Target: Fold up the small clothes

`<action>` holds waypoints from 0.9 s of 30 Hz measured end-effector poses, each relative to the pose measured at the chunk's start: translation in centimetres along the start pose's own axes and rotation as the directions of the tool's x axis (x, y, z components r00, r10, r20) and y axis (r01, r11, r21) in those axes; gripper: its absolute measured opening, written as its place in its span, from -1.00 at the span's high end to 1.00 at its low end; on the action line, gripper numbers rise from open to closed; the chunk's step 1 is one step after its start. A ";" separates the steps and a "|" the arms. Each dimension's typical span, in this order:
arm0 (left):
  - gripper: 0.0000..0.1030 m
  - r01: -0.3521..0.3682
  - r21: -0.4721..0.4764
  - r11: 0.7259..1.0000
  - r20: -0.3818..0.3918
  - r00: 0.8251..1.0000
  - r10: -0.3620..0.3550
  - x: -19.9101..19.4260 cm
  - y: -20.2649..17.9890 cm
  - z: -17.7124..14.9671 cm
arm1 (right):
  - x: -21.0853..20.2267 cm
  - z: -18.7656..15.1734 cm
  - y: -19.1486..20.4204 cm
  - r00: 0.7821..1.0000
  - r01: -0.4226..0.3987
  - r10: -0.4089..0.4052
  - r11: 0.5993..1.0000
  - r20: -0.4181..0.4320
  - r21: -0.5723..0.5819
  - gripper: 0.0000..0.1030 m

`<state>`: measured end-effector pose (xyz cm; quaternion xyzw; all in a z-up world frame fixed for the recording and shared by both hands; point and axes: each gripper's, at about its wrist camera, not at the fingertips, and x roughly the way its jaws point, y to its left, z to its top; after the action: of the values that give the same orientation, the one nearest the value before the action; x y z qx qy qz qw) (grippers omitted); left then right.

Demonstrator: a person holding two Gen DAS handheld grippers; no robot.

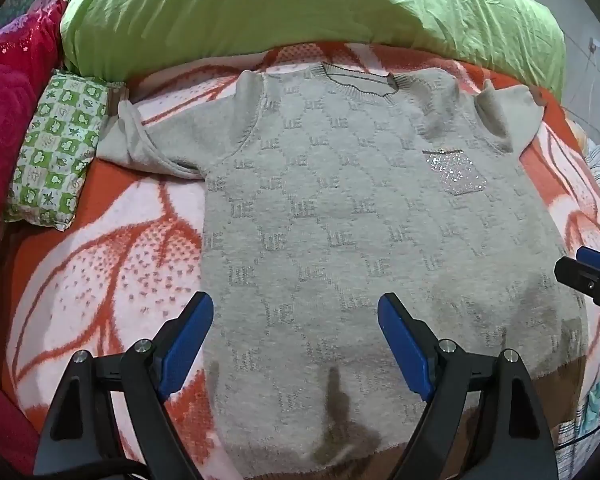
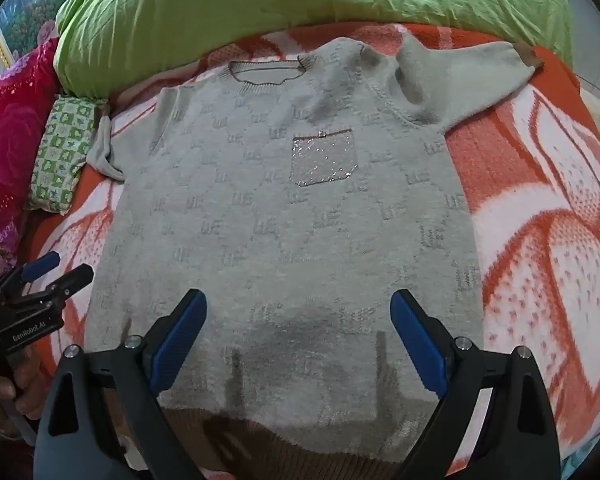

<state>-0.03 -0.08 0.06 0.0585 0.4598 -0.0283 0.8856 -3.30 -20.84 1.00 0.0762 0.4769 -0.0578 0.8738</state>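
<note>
Orange-and-white floral blanket (image 1: pixel 100 264) covers the bed surface. Behind it, a rumpled lime-green duvet (image 1: pixel 300 4) piled across the far side. Left of the duvet: small green-and-white checked pillow (image 1: pixel 56 148), and a magenta rose-print quilt (image 1: pixel 8 100). Gold-framed picture (image 2: pixel 16 20) on wall beyond the quilt.

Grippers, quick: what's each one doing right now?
Left gripper: open, holding nothing, over the sweater near its hem.
Right gripper: open, holding nothing, over the same hem end.
</note>
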 end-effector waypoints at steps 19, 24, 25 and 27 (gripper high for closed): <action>-0.65 -0.011 -0.003 1.000 -0.027 1.000 0.011 0.2 -0.5 0.1 | 0.0 0.9 -0.9 0.999 -0.033 0.033 0.999 -0.008 0.031 -0.81; -0.65 0.008 -0.017 1.000 -0.034 0.999 -0.009 0.5 -0.5 0.5 | -0.2 0.9 -1.0 0.999 -0.040 0.040 0.999 -0.001 0.032 -0.81; -0.65 0.009 -0.016 1.000 -0.064 0.998 -0.010 0.5 -0.7 0.6 | -0.2 1.0 -1.0 0.999 -0.041 0.041 0.999 -0.001 0.032 -0.81; -0.65 0.016 -0.018 1.000 -0.087 0.996 -0.017 0.7 -0.7 0.6 | -0.2 1.1 -1.1 0.999 -0.044 0.044 0.998 -0.002 0.033 -0.81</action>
<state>0.78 -0.88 -0.18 0.0482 0.4987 -0.0291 0.8649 -2.70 -22.16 1.64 0.1013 0.4751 -0.0466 0.8728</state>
